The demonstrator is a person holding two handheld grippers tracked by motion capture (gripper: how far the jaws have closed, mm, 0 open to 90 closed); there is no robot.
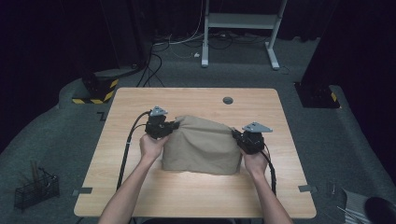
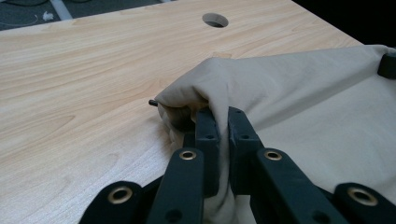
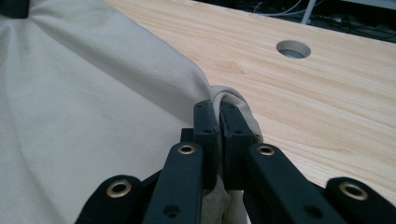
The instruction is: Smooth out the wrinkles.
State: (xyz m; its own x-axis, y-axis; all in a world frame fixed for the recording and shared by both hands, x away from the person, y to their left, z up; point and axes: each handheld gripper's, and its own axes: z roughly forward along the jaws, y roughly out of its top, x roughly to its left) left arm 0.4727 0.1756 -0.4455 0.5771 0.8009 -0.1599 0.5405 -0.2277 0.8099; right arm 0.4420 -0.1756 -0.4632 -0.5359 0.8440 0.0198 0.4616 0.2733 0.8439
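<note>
A beige cloth [image 1: 201, 144] is stretched and lifted between my two grippers over the middle of the wooden table [image 1: 196, 191]. My left gripper [image 1: 173, 125] is shut on the cloth's far left corner; in the left gripper view the cloth [image 2: 299, 102] is pinched between the black jaws of that gripper [image 2: 223, 114]. My right gripper [image 1: 236, 135] is shut on the far right corner, and in the right gripper view the fabric [image 3: 84, 93] bunches around this gripper [image 3: 218, 108]. The cloth's near edge hangs down to the tabletop.
A round cable hole [image 1: 228, 100] sits near the table's far edge. A wire basket [image 1: 36, 189] stands on the floor at the left. A white desk frame [image 1: 240, 28] and cables lie beyond the table, with a black-and-yellow base [image 1: 95, 91] at far left.
</note>
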